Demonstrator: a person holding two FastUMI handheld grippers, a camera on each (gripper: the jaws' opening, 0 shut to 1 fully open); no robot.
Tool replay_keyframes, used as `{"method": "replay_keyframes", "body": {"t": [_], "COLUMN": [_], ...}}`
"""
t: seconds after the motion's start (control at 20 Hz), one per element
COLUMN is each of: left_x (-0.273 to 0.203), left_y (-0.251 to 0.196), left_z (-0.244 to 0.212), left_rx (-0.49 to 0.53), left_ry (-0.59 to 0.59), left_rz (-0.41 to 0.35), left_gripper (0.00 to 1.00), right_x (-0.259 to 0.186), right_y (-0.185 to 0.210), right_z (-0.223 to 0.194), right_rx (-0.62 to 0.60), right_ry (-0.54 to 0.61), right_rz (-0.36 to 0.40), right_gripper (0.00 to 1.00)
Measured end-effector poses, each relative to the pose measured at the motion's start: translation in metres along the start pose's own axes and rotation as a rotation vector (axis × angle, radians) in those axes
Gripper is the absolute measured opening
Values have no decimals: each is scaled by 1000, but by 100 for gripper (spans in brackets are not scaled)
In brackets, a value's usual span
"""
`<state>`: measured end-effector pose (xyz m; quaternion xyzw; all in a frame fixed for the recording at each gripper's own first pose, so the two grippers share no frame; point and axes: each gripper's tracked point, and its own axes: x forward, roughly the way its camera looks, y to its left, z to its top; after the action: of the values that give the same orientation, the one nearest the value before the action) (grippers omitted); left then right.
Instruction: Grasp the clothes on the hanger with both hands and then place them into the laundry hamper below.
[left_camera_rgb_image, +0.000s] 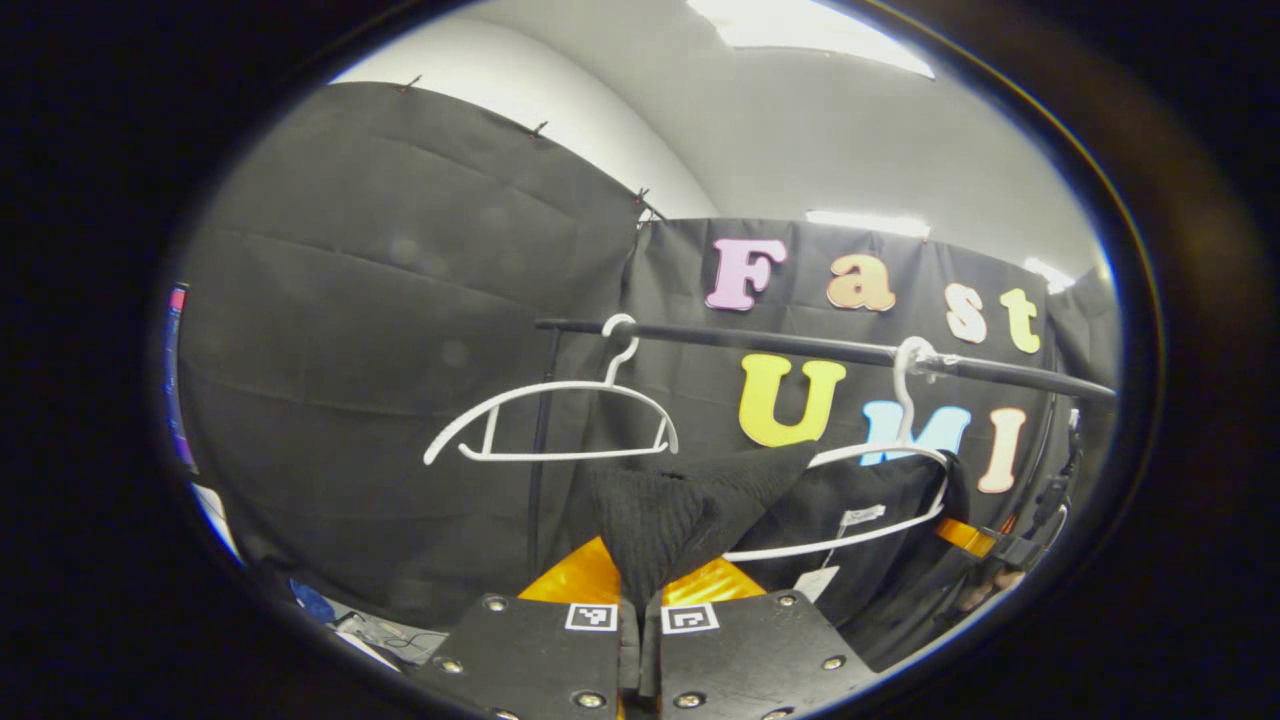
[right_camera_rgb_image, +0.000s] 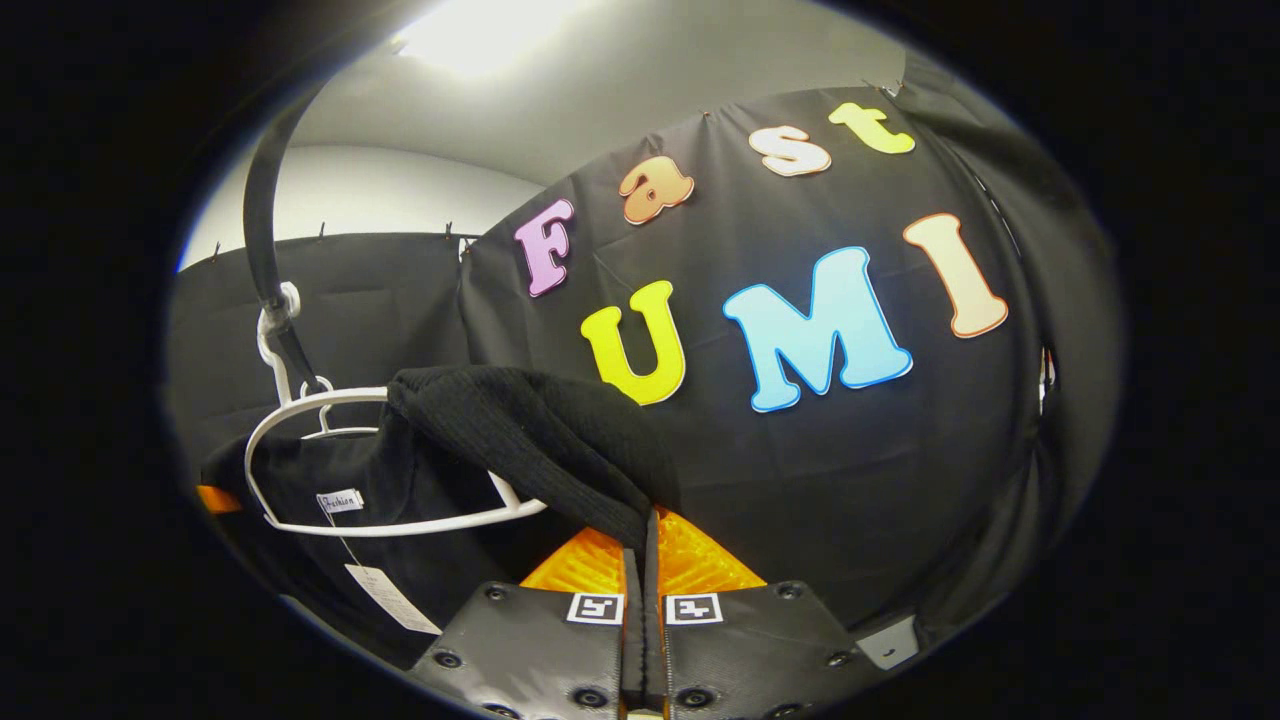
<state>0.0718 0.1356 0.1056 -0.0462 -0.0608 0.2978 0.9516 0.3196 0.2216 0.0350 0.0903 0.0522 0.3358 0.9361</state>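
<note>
Left gripper view: the left gripper (left_camera_rgb_image: 638, 600) is clenched on a fold of the black garment (left_camera_rgb_image: 690, 510), both fingers pressed on the knit cloth, which rises from between them in a peak. The garment hangs on the white hanger (left_camera_rgb_image: 880, 500) toward the right end of the rail (left_camera_rgb_image: 800, 345); a second, empty hanger (left_camera_rgb_image: 550, 420) hangs near the rail's left end. The gripper points level to slightly upward at the rail, just below the garment's shoulder. Judged from this, the grasping step is done on this side and the pull off the hanger is in hand.

Right gripper view: the right gripper (right_camera_rgb_image: 645, 580) is likewise clamped on the garment (right_camera_rgb_image: 530, 440), the cloth drawn taut from the hanger's (right_camera_rgb_image: 390, 525) shoulder down into the closed fingers. The gripper tilts up, with the rail (right_camera_rgb_image: 262, 230) arching off to the upper left. A label and a hanging tag show on the inner cloth.

Next, I judge, both hands must draw the cloth clear of the hanger's ends together, without dragging the hook off the rail, then lower it to the hamper below.
</note>
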Motion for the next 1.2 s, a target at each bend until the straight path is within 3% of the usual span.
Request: {"method": "replay_keyframes", "body": {"t": [0.35,0.55,1.2], "left_x": [8,17,22], "left_y": [29,37,58], "left_z": [19,27,-30], "left_rx": [9,45,29], "left_ry": [-39,-58,67], "left_rz": [48,45,62], "left_gripper": [1,1,0], "right_x": [3,14,10], "right_y": [-21,-21,-44], "right_z": [20,16,-39], "right_rx": [22,-50,-65], "right_ry": [-44,-39,90], "right_rz": [-33,-42,-102], "right_gripper": [1,1,1]}}
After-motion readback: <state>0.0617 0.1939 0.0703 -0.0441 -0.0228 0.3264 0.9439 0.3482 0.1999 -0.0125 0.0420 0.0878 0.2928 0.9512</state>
